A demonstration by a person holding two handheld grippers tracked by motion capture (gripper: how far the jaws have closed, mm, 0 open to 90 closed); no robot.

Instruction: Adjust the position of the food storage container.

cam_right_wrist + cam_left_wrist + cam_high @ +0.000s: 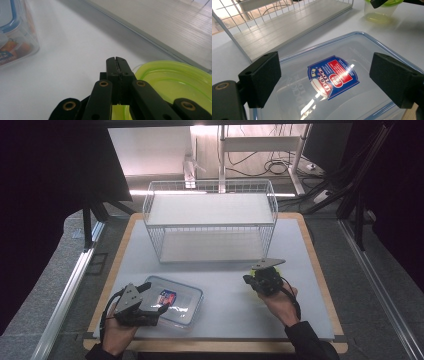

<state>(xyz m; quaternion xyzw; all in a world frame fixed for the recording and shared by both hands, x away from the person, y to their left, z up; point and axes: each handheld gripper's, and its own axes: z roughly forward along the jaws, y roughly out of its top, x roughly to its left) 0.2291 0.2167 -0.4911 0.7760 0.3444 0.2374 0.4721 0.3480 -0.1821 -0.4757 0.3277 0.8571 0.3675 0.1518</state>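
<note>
1. Left tool [156,306] sits near the front-left corner of the desk [225,295], held in the person's left hand [117,332]. Its jaws are spread wide, one on each side of the clear box, and in the left gripper view there's a gap between both black pads [260,78] and the lid, so nothing is gripped.
2. That clear box [176,301] is a flat rectangular container with a blue-rimmed lid and a blue and red sticker [333,76] on top. It lies flat on the desk close to the front edge, left of the middle.
3. Right tool [248,278] is over on the front-right part of the desk, in the person's right hand [280,302]. Its jaws are pressed fully together with nothing between them; you can see the tips meeting in the right gripper view [117,62].
4. Right under and beside that closed tool is a small tub with a lime green lid [175,82]. From the left gripper view the tub [380,11] looks see-through with a yellowish bottom. Can't tell whether the tool actually touches the lid.
5. A white wire basket rack [210,220] stands toward the back edge of the desk, in the middle, well apart from both containers.
</note>
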